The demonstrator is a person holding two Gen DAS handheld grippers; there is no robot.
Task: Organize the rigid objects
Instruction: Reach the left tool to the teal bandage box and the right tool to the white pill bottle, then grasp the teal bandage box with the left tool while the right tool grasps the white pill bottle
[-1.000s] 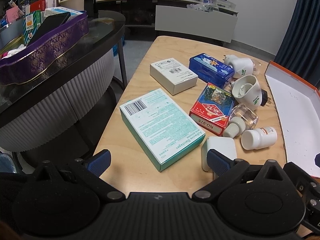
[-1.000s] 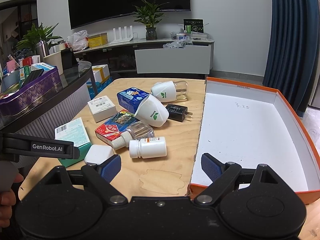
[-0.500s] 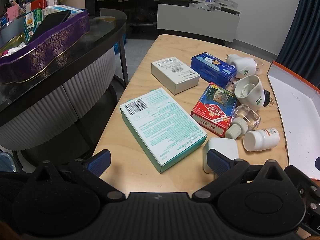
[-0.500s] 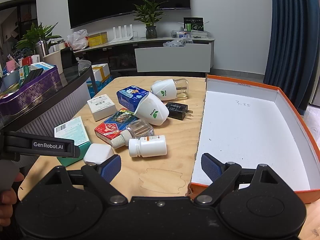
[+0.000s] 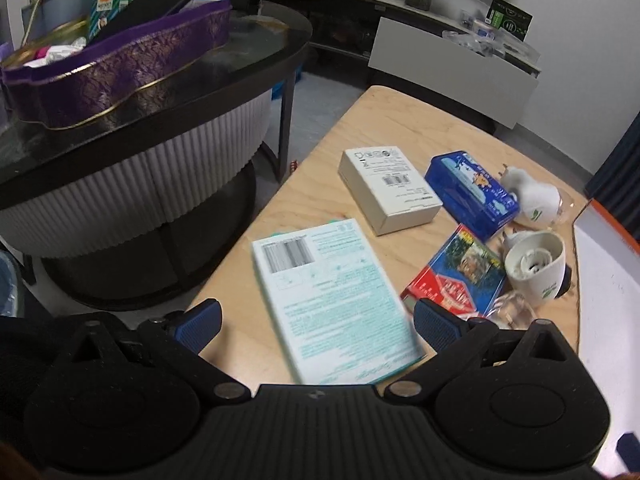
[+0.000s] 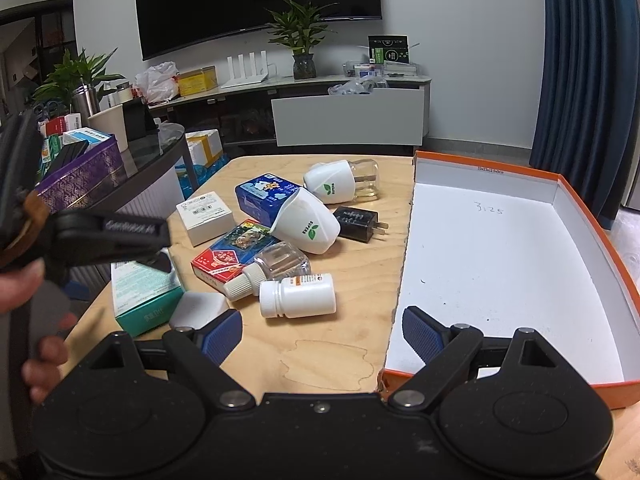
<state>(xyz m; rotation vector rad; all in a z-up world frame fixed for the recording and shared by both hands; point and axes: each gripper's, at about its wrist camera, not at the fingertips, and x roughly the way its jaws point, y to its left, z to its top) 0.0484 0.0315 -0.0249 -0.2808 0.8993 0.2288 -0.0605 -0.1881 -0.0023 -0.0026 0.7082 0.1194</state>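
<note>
A wooden table [image 6: 320, 356] holds a teal bandage box [image 5: 332, 300], a white box [image 5: 386, 190], a blue tin [image 5: 472, 194], a red card box [image 5: 456, 276], white plug-in diffusers [image 6: 308, 222], a black charger [image 6: 358, 224], a clear bottle [image 6: 276, 266] and a white pill bottle [image 6: 298, 296]. An empty orange-edged box lid [image 6: 500, 276] lies at the right. My left gripper [image 5: 316, 322] is open, its fingers on either side of the teal box, just above it. My right gripper [image 6: 322, 332] is open and empty near the table's front edge.
A black round side table [image 5: 168, 92] with a purple tin [image 5: 120, 64] full of items stands to the left. A small white square case [image 6: 198, 310] lies by my right gripper's left finger. A TV cabinet [image 6: 348, 116] stands at the back.
My left gripper has moved forward and down over the teal bandage box, which now lies between its fingers. The right gripper has hardly moved.
</note>
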